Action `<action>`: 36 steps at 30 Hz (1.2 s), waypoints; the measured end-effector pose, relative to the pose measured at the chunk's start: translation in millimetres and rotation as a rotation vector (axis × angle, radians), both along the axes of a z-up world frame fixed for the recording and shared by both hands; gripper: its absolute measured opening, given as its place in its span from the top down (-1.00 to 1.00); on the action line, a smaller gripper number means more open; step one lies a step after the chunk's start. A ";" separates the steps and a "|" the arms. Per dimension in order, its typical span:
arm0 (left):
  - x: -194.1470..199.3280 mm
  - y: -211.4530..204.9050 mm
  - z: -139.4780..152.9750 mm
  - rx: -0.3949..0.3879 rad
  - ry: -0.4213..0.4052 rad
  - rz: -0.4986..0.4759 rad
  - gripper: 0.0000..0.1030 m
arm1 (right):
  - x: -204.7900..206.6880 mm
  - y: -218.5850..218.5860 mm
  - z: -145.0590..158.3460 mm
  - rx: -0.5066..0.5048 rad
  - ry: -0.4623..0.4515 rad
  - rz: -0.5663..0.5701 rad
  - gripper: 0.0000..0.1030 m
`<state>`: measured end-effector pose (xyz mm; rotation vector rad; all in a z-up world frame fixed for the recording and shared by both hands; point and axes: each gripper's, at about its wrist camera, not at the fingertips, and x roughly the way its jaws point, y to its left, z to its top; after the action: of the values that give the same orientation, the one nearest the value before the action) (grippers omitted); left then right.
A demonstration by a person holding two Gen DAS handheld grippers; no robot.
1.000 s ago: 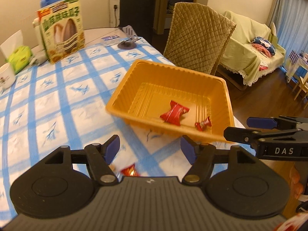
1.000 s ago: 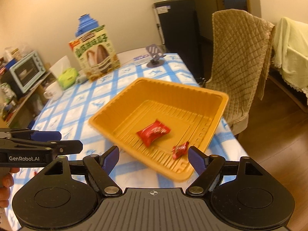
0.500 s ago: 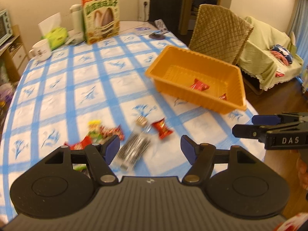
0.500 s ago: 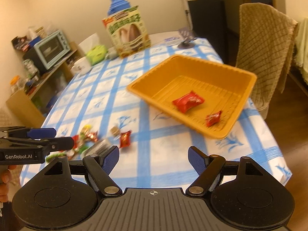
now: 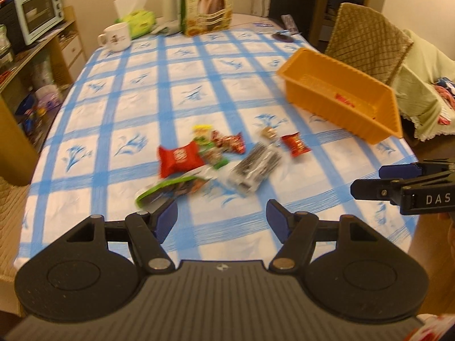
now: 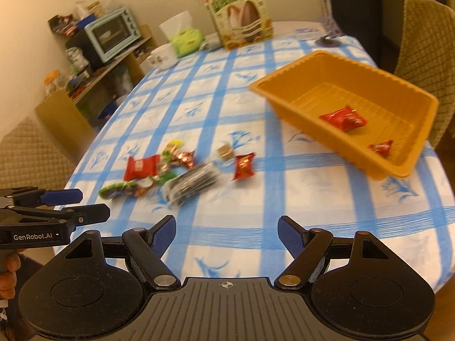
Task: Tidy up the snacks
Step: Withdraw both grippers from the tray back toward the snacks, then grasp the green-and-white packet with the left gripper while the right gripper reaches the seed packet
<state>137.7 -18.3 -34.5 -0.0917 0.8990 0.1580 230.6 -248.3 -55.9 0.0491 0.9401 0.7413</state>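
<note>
An orange tray point(image 5: 321, 78) point(image 6: 287, 96) stands at the right of the blue-checked table; it holds two red wrapped snacks point(image 6: 342, 118) point(image 6: 380, 147). A heap of loose snacks lies mid-table: a red packet point(image 5: 179, 157) point(image 6: 140, 166), a small red candy point(image 5: 295, 143) point(image 6: 243, 165), a dark clear-wrapped pack point(image 5: 256, 167) point(image 6: 193, 183), a green packet point(image 5: 170, 189) and small candies point(image 6: 182, 156). My left gripper point(image 5: 222, 221) is open and empty, held above the near table edge. My right gripper point(image 6: 227, 236) is open and empty too, and shows at the right in the left wrist view point(image 5: 398, 180).
At the far end stand a sunflower-seed box point(image 5: 207, 2) point(image 6: 241, 14), a white mug point(image 5: 116, 38), a green tissue pack point(image 5: 136, 18) and a phone stand point(image 6: 328, 38). A shelf with a toaster oven point(image 6: 112, 32) is left. A padded chair point(image 5: 366, 42) is right.
Both grippers have pulled back from the orange tray toward the near table edge. The loose snack heap has come into view, and the tray now sits further off to the right.
</note>
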 end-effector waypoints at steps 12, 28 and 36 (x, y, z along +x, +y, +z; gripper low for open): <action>-7.0 25.0 -13.5 0.044 0.026 0.028 -0.22 | -8.3 49.0 -17.5 -0.032 0.047 0.078 -0.52; 28.9 44.5 -34.9 0.135 0.043 -0.110 -0.12 | -2.1 85.2 -24.7 -0.072 0.039 0.082 -0.52; 49.8 53.8 -52.2 0.141 0.075 -0.184 -0.05 | 7.3 90.2 -27.2 -0.082 0.046 0.040 -0.52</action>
<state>187.5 35.5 -86.7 0.1291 0.9636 0.0532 237.9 -158.1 -83.0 -0.0250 1.0165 0.7408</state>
